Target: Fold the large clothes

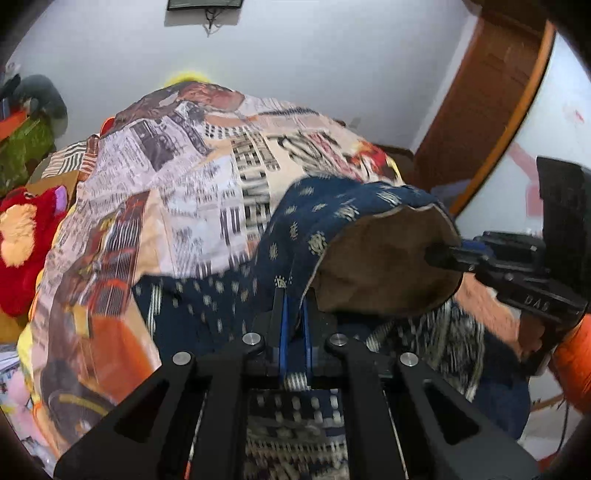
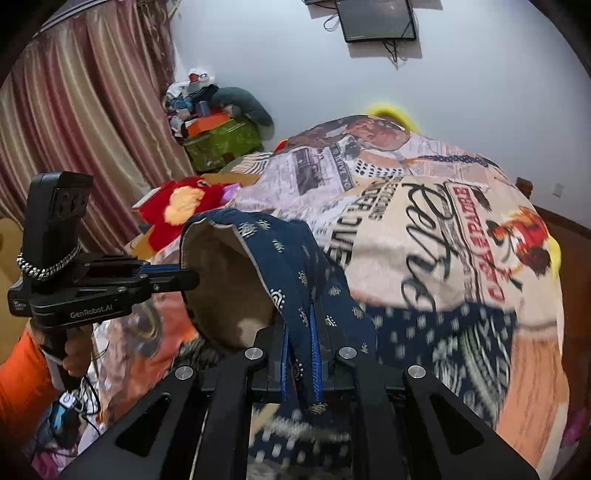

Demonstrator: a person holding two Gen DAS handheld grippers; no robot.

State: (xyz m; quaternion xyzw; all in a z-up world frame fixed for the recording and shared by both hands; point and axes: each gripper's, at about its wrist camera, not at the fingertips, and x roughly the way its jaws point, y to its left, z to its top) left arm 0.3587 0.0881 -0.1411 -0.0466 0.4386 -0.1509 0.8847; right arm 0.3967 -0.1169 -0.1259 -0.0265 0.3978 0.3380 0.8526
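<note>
A large navy cloth with small pale motifs and a brown underside (image 1: 332,229) (image 2: 295,266) is held up between both grippers above the bed. My left gripper (image 1: 293,314) is shut on one edge of the cloth. My right gripper (image 2: 299,343) is shut on the other edge. Each gripper shows in the other's view: the right gripper (image 1: 443,256) at the right, the left gripper (image 2: 184,277) at the left, both pinching the cloth's rim. The cloth's lower part hangs blurred below the jaws.
A bed with a newspaper-print cover (image 1: 177,192) (image 2: 443,221) fills the middle. A red plush toy (image 1: 22,240) (image 2: 177,203) lies at its left. A wooden door (image 1: 480,110), striped curtains (image 2: 74,110), a cluttered green box (image 2: 221,140) and a wall screen (image 2: 376,18) surround it.
</note>
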